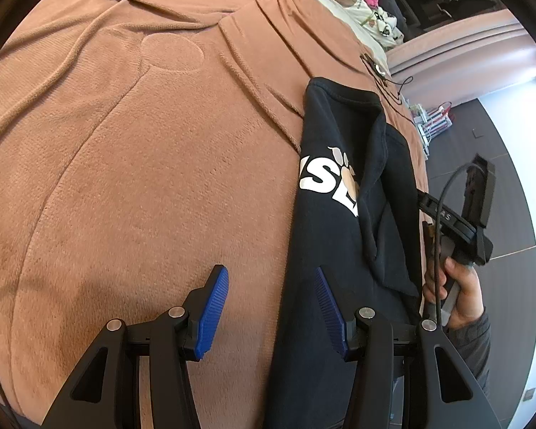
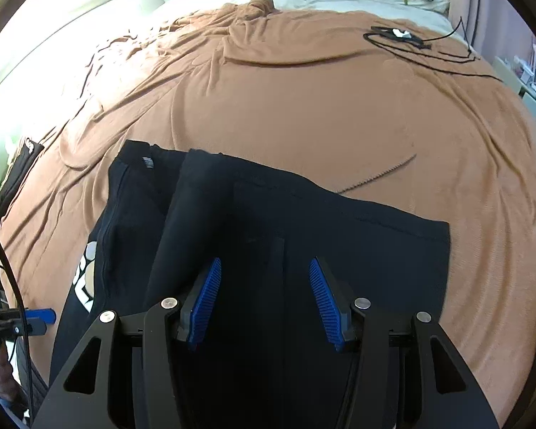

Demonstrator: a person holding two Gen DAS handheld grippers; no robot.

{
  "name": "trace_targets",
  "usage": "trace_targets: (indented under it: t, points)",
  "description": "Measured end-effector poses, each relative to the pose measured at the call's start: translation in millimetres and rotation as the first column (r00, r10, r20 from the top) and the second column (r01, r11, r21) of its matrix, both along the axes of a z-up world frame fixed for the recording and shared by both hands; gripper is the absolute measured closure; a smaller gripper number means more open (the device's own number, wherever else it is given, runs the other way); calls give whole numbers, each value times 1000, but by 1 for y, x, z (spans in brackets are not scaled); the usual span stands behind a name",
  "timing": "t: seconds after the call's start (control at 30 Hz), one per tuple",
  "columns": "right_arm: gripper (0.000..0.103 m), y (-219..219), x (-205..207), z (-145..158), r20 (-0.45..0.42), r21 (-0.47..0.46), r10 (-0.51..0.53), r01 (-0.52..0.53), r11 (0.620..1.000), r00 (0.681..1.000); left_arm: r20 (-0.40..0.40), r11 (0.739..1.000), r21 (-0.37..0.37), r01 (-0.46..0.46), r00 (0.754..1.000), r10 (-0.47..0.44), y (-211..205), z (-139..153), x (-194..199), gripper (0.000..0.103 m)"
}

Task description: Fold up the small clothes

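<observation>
The black shirt [image 2: 261, 236] lies on the brown blanket [image 2: 303, 107], at the bed's near edge, partly folded: a flap is turned over the middle and a white print shows on the uncovered panel.

Key relation, w/ the shirt as landmark: its long axis runs near-to-far, away from both cams. In the right wrist view the right gripper [image 2: 264, 300] sits directly over the shirt's near half, fabric filling the gap btwn the blue pads [image 2: 205, 304]. So the right hand is the nearer one, centred on the garment. The left gripper [image 1: 271, 307] straddles the shirt's left long edge: one pad over bare blanket, the other over black fabric.

Fingers: both pairs spread wide apart, nothing clamped in either. Can't tell if the pad tips touch cloth or just hover.

Pose: right gripper points along the shirt's long axis, tilted down. Left gripper points the same general way, alongside the shirt's left edge; from it the right hand [image 1: 461, 293] shows on its handle beyond the shirt's right side, over dark floor.

Judgement: next fold prob. needs a pinch on the shirt's near hem or left edge; left is placed for the edge, right for the hem.

Beyond the shirt's far end: a black cable [image 2: 428, 44] on the blanket, well apart from the shirt.
</observation>
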State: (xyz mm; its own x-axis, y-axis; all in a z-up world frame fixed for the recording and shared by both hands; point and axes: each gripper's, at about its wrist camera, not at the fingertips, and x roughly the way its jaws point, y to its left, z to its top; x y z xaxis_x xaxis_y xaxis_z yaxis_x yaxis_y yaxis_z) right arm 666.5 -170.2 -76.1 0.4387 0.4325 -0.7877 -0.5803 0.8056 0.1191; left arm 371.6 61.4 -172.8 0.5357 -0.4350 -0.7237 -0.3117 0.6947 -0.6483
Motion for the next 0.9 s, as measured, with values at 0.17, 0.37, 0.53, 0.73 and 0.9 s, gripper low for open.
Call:
trace_targets:
  t: [0.17,0.37,0.53,0.73,0.9]
  points:
    - [81,14,17,-10,-58,-42,8,-10,999,998,-3,1000,2,0,1000,0,0,1,2,50]
    - [102,15,17,-3,-36,-45,-1,0,999,999,-4,1000,8,4,1000,-4,-1,2,5,50]
    - [103,-3,11,16,14,-37,-34,34,999,999,-1,1000,4,5,1000,-5,-3,2,6,50]
    - [103,-31,7,38,66,-30,-120,122,992,991,8,1000,4,16,1000,-16,-8,5,8,50]
    - [103,-53,6,51,95,2,-208,209,978,974,9,1000,12,23,1000,-24,-10,5,10,50]
